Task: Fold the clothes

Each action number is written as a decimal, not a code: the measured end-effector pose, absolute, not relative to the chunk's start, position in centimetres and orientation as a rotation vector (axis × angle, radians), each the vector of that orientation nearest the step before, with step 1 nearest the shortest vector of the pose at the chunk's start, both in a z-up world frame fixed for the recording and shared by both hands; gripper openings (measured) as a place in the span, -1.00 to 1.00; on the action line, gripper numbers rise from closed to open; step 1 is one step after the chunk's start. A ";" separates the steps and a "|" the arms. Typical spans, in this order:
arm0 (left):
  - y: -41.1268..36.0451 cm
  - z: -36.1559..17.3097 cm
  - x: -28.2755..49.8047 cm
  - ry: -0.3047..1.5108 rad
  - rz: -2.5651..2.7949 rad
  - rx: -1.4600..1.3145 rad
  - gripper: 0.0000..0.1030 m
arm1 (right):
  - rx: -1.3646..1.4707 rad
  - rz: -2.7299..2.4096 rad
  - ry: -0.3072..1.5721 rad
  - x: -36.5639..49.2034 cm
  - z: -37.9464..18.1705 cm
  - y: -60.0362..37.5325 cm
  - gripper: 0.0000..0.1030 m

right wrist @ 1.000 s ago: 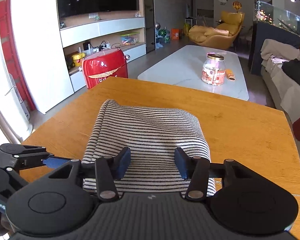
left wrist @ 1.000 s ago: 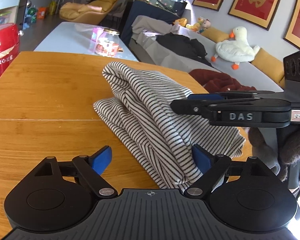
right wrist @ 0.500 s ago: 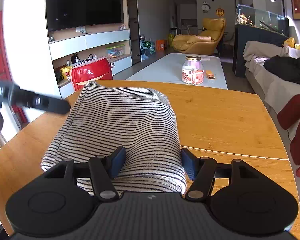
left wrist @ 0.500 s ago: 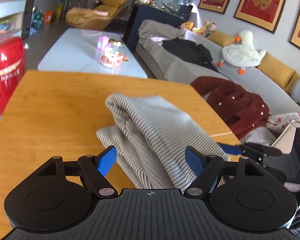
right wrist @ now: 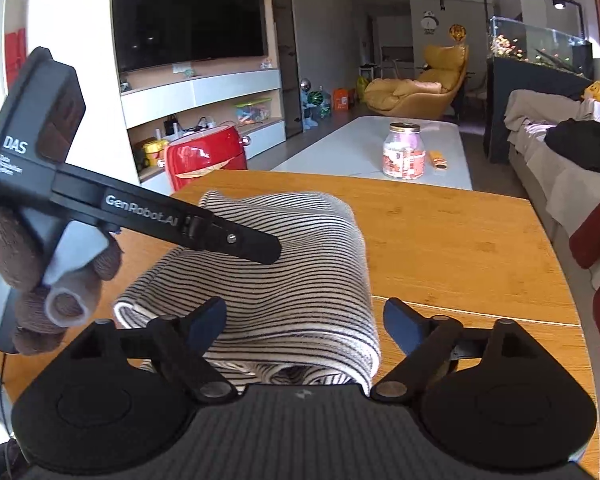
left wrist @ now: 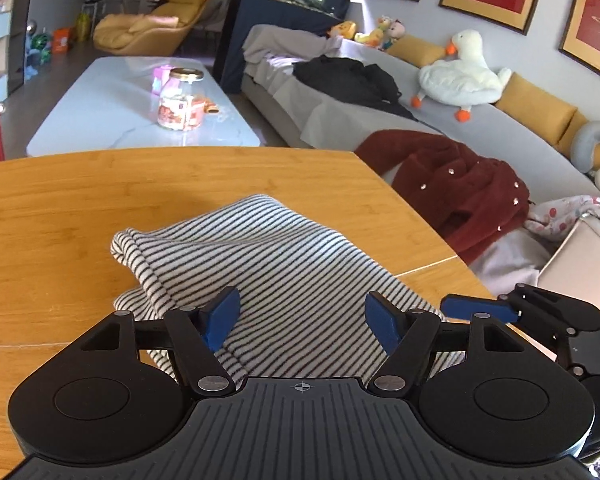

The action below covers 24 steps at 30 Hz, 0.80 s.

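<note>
A black-and-white striped garment (left wrist: 284,256) lies folded in a thick bundle on the wooden table (left wrist: 60,208). My left gripper (left wrist: 302,322) hovers over its near end; its blue pads stand apart and are closing, with cloth below and between them but no visible pinch. In the right wrist view the same garment (right wrist: 292,264) shows its rolled fold facing me. My right gripper (right wrist: 306,326) straddles that end, its jaws opening, its pads clear of the cloth. A gloved hand (right wrist: 60,280) holds the left gripper (right wrist: 260,246) over the garment's left side. The right gripper (left wrist: 460,307) shows low at the right.
The table's edge runs close on the right; beyond it is a grey sofa (left wrist: 340,120) with a dark red coat (left wrist: 460,192), black clothing and a plush goose (left wrist: 460,76). A white coffee table (right wrist: 340,148) holds a jar (right wrist: 404,156). A red appliance (right wrist: 206,158) stands past the far-left corner.
The right gripper's jaws have spread wide off the garment's fold. The left gripper rose and swung over the garment's left side, its jaws narrowing. The garment has settled into a compact fold.
</note>
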State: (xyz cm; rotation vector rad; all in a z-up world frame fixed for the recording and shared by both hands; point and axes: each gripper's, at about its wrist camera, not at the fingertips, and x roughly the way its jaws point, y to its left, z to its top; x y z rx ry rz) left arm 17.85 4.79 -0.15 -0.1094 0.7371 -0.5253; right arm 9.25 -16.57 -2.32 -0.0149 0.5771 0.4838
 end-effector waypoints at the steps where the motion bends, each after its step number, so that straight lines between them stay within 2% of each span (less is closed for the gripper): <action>1: 4.7 -0.2 17.8 0.735 -0.526 -0.101 0.45 | -0.023 0.498 0.596 9.3 -2.5 -16.3 0.79; 9: 4.2 0.1 16.6 0.693 -0.497 -0.049 0.46 | -0.208 0.526 0.703 10.1 -4.9 -14.5 0.81; 11: 4.3 0.7 16.0 0.685 -0.472 -0.045 0.49 | -0.230 0.530 0.695 9.9 -4.3 -14.9 0.81; 13: 4.5 1.3 15.1 0.672 -0.444 -0.034 0.62 | -0.253 0.527 0.662 9.3 -3.4 -15.4 0.81; 16: 5.0 1.3 14.1 0.678 -0.425 0.000 0.80 | -0.237 0.539 0.628 8.7 -2.0 -16.4 0.81; 24: 7.7 -2.8 14.6 0.803 -0.461 -0.182 0.78 | -0.038 0.536 0.652 10.9 0.8 -19.7 0.81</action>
